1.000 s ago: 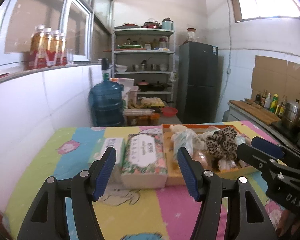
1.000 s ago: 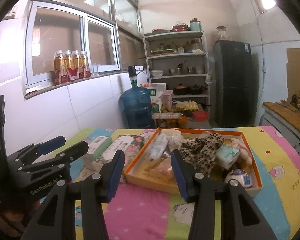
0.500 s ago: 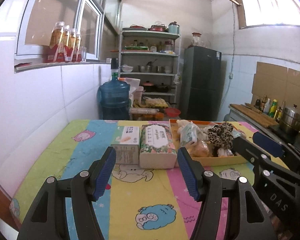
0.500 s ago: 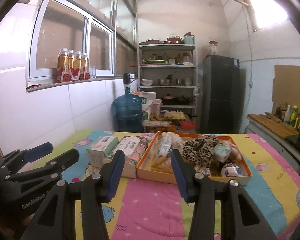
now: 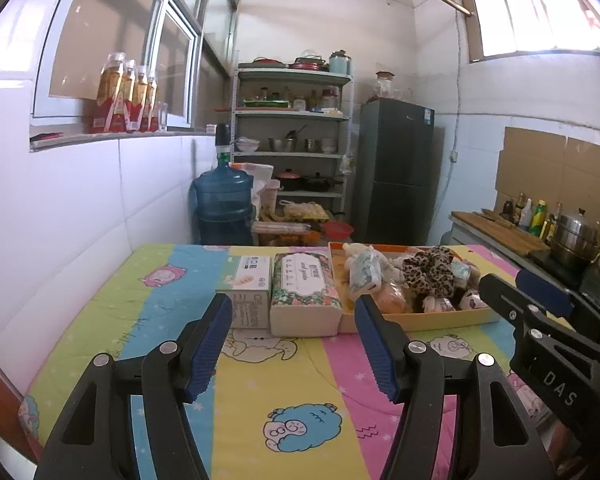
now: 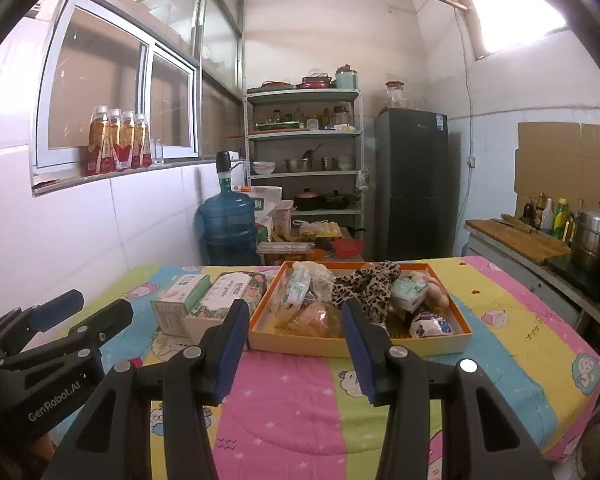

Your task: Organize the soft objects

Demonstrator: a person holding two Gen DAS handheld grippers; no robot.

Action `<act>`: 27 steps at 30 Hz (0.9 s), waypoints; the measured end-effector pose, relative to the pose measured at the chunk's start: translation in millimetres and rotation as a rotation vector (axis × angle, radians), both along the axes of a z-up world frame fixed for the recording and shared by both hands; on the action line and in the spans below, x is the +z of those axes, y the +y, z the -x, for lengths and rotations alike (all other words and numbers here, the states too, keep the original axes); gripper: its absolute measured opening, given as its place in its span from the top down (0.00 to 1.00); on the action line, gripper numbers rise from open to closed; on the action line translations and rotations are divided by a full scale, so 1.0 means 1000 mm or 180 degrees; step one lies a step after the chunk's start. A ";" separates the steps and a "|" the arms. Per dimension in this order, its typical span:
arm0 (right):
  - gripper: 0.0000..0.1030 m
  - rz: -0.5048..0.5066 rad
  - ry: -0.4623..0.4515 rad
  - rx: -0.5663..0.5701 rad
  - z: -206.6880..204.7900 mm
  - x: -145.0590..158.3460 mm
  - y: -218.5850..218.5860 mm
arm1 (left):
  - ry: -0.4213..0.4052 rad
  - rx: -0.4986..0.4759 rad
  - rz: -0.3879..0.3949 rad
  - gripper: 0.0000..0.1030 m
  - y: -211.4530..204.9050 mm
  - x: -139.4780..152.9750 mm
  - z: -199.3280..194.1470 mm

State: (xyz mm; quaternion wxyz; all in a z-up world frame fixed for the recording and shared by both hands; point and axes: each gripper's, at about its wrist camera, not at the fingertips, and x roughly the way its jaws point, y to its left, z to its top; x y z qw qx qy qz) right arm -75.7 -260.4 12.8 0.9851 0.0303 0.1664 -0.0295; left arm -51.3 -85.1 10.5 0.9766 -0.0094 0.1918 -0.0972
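On striped cartoon quilt, cardboard tray of crinkly soft packets.

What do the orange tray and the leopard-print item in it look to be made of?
Orange tray: probably cardboard, matte; thin, flat, straight walls with crisp corners. Leopard-print item: soft fabric, apparently plush; it lies crumpled in loose folds over the other things.

Tabletop ahead of me, covered in a striped cartoon-print cloth. Center of frame, directly on it: small white box, floral tissue pack touching its right side, then orange tray heaped with soft items, just right of the pack.
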 end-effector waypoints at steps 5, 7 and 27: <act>0.53 -0.0047 0.0058 0.0022 0.000 -0.004 -0.003 | -0.0025 0.0018 -0.0018 0.36 -0.001 0.001 0.002; 0.53 -0.0067 0.0074 0.0026 -0.001 -0.006 -0.003 | -0.0023 0.0011 -0.0023 0.36 -0.002 0.001 0.002; 0.53 -0.0102 0.0097 0.0045 -0.002 -0.007 -0.004 | -0.0023 0.0006 -0.0033 0.36 -0.003 0.002 0.002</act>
